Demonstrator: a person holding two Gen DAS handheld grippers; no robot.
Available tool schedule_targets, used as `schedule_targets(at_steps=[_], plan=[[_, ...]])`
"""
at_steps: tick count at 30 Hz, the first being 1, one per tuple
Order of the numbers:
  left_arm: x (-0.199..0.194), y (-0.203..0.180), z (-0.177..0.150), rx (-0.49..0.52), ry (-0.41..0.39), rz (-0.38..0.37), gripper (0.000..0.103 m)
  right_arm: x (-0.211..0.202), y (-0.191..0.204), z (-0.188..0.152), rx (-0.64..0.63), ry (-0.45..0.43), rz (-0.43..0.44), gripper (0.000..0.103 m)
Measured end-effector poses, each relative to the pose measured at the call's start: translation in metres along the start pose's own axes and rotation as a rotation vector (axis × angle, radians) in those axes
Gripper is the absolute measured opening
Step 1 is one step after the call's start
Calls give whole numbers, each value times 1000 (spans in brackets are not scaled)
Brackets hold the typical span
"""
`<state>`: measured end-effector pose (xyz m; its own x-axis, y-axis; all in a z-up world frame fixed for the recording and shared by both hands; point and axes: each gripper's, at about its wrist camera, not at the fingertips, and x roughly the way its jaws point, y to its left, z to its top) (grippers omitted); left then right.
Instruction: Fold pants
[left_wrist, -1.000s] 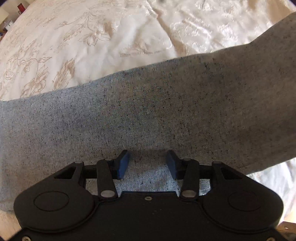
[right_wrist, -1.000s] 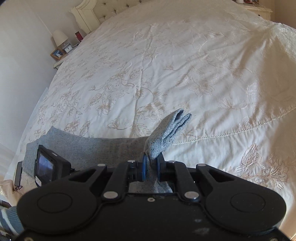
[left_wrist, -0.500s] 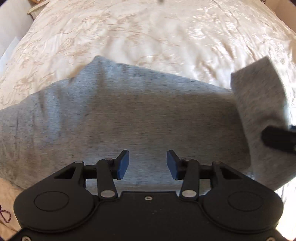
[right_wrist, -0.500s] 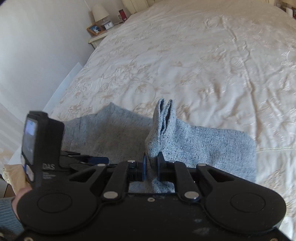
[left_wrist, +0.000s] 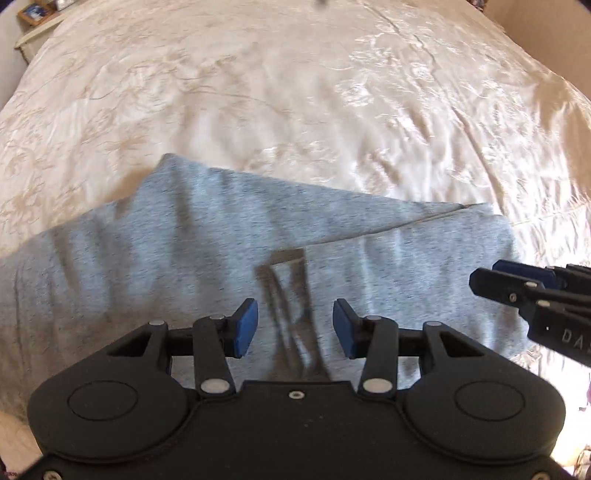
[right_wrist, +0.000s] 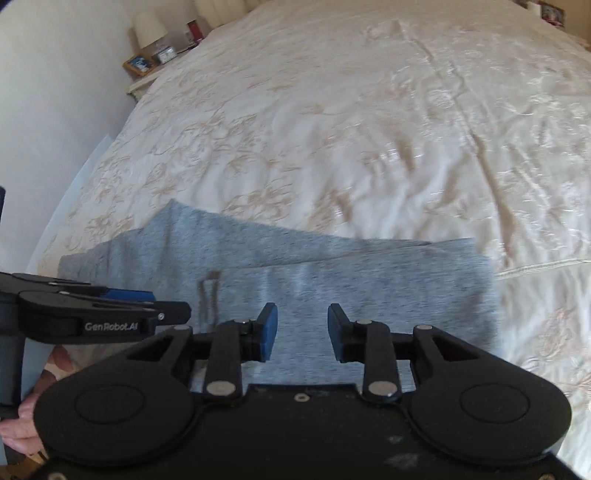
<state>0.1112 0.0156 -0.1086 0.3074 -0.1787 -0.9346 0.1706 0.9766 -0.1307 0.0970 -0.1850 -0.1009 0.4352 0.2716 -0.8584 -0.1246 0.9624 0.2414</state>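
The grey pants (left_wrist: 207, 251) lie folded over on the cream bedspread, with the upper layer (left_wrist: 406, 266) laid across the lower one; they also show in the right wrist view (right_wrist: 332, 280). My left gripper (left_wrist: 295, 326) is open and empty just above the fabric. My right gripper (right_wrist: 301, 330) is open and empty above the pants too. In the left wrist view the right gripper's fingers (left_wrist: 513, 282) reach in from the right edge. In the right wrist view the left gripper's fingers (right_wrist: 122, 306) reach in from the left.
The embroidered cream bedspread (right_wrist: 369, 129) stretches beyond the pants. A nightstand with a lamp (right_wrist: 149, 26) and a picture frame (right_wrist: 138, 62) stands at the far left by a white wall. A hand (right_wrist: 26, 417) holds the left gripper's handle.
My right gripper carried the pant leg end over the rest, laid it down and opened. My left gripper stayed open and drew back a little from the fabric.
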Motion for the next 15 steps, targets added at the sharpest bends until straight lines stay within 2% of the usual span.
schedule_targets(at_steps=[2,4,7,11,13,15], plan=[[11,-17,3,17,13,-18,52,-2,-22,3,5,7,-57,33],[27,-31,5,37,38,-29,52,4,-45,7,16,36,-69,35],[54,-45,3,65,79,48,52,34,-67,17,-4,117,-40,32],[69,-54,0,87,73,124,56,73,-89,26,-18,112,-135,31],[65,-58,0,82,67,147,56,88,-96,33,-14,112,-143,32],[53,-57,-4,42,56,144,56,87,-92,34,-66,104,-145,32]])
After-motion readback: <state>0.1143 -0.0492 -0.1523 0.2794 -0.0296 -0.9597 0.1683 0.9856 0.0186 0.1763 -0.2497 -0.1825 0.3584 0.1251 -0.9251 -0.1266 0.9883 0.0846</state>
